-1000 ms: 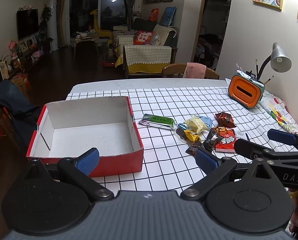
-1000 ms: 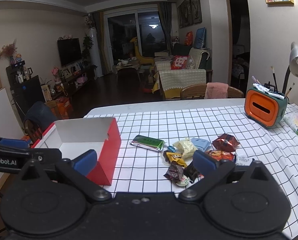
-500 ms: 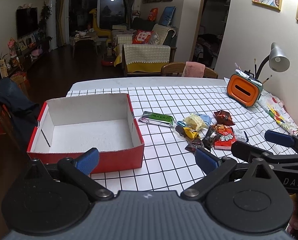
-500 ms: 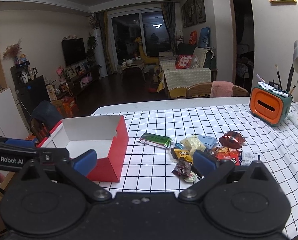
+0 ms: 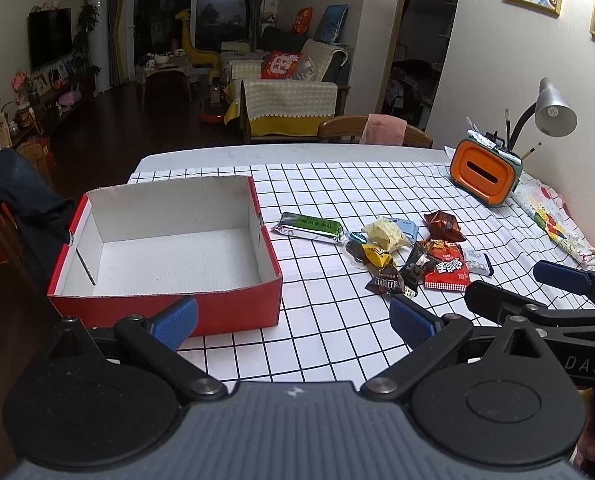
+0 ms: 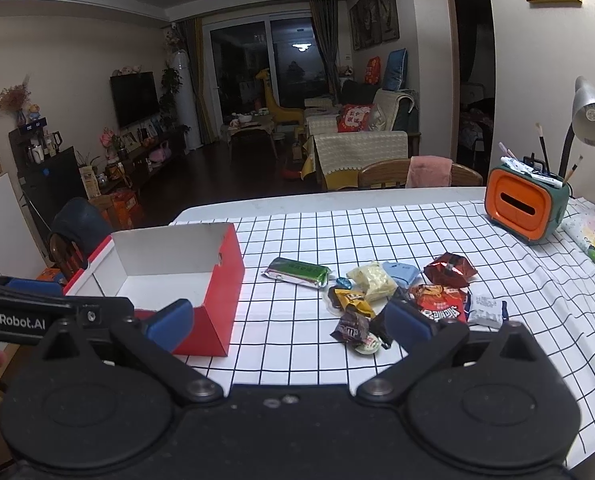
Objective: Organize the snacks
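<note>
An empty red box (image 5: pixel 233 300) with a white inside stands on the checked tablecloth at the left; it also shows in the right wrist view (image 6: pixel 221 280). Several snacks lie in a loose pile to its right: a green bar (image 5: pixel 309 227) (image 6: pixel 297 272), a yellow packet (image 5: pixel 387 232), a brown candy bag (image 5: pixel 385 282) (image 6: pixel 349 328), and a red packet (image 5: pixel 447 268) (image 6: pixel 441 306). My left gripper (image 5: pixel 293 318) is open and empty, above the table's near edge by the box. My right gripper (image 6: pixel 289 324) is open and empty, short of the pile.
An orange tissue holder (image 5: pixel 483 174) with brushes and a grey desk lamp (image 5: pixel 553 110) stand at the far right. A patterned cloth (image 5: pixel 557 224) lies along the right edge. A wooden chair (image 5: pixel 373 132) stands beyond the table.
Both grippers have drawn back and risen a little, so the box and snacks look slightly farther away. Jaws stay open. Nothing on the table has moved.
</note>
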Demonstrator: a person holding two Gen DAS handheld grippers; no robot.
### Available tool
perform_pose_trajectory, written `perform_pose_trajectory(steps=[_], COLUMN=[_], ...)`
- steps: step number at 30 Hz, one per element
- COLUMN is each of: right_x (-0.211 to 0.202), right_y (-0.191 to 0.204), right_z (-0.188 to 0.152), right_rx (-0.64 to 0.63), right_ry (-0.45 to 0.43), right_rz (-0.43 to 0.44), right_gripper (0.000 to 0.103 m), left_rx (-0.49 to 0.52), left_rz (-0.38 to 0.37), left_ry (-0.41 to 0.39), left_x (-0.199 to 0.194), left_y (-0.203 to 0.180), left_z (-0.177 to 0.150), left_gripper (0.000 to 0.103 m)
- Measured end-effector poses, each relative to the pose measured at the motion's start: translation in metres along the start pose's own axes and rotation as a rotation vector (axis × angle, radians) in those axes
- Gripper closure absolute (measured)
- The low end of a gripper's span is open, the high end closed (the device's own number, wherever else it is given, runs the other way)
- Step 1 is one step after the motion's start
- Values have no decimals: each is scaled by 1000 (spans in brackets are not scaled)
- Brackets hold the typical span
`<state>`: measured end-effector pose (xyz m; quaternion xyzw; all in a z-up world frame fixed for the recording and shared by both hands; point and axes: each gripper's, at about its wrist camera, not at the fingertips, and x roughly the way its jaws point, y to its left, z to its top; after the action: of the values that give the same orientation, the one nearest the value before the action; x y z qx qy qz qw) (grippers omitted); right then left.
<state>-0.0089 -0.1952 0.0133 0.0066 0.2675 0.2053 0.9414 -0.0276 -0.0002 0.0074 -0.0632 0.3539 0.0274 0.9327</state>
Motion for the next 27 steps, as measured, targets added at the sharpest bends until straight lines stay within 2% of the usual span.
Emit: perform_pose_trajectory(steps=[15, 27], right_x=[4, 17], right_y=[-15, -44], right_z=[-2, 5], right_rx=[13, 36], right_ry=[7, 28], right_rz=[-4, 14], right_gripper=[1, 0], left_rx=[11, 14], left_rz=[5, 4], left_ry=[13, 31], left_x=[11, 31], left_y=[-14, -32], left_z=[2, 12], left_gripper=[1, 1])
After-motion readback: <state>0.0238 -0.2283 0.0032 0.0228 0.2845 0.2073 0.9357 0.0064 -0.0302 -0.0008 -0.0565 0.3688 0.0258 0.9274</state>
